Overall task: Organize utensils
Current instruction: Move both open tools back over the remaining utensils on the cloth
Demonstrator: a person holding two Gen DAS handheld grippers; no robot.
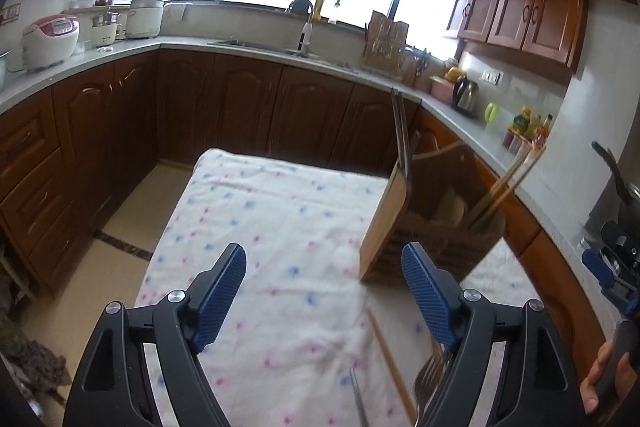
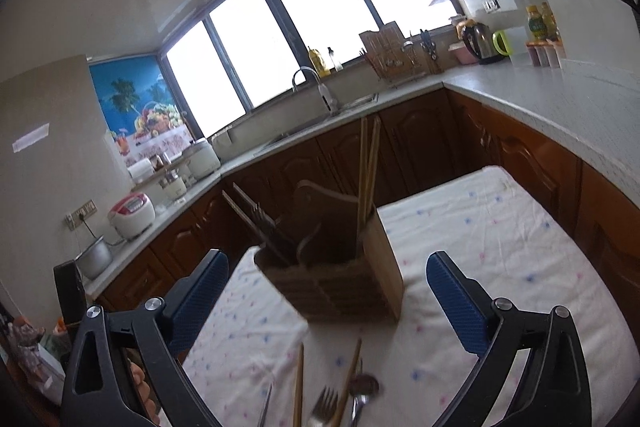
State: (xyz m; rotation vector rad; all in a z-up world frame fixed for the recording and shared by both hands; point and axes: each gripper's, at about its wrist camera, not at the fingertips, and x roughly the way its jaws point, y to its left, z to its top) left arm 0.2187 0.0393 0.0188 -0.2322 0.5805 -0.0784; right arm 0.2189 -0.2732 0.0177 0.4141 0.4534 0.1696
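A wooden utensil holder (image 2: 340, 275) stands on the floral tablecloth (image 2: 480, 247); it also shows in the left wrist view (image 1: 420, 227). Wooden chopsticks (image 2: 368, 167) and dark metal utensils (image 2: 256, 223) stand in it. On the cloth near me lie loose wooden chopsticks (image 2: 298, 383), a fork (image 2: 322, 407) and a spoon (image 2: 362, 387). My right gripper (image 2: 326, 283) is open and empty, just before the holder. My left gripper (image 1: 322, 287) is open and empty, left of the holder, above a fork (image 1: 430, 375) and a chopstick (image 1: 390, 367). The right gripper (image 1: 612, 267) shows at that view's right edge.
Brown kitchen cabinets and a grey counter (image 2: 560, 99) ring the table. On the counter are a sink tap (image 1: 304, 23), rice cookers (image 1: 50, 39), a kettle (image 1: 466, 95) and bottles (image 1: 528, 127). The table edge drops to the tiled floor (image 1: 120, 227) at left.
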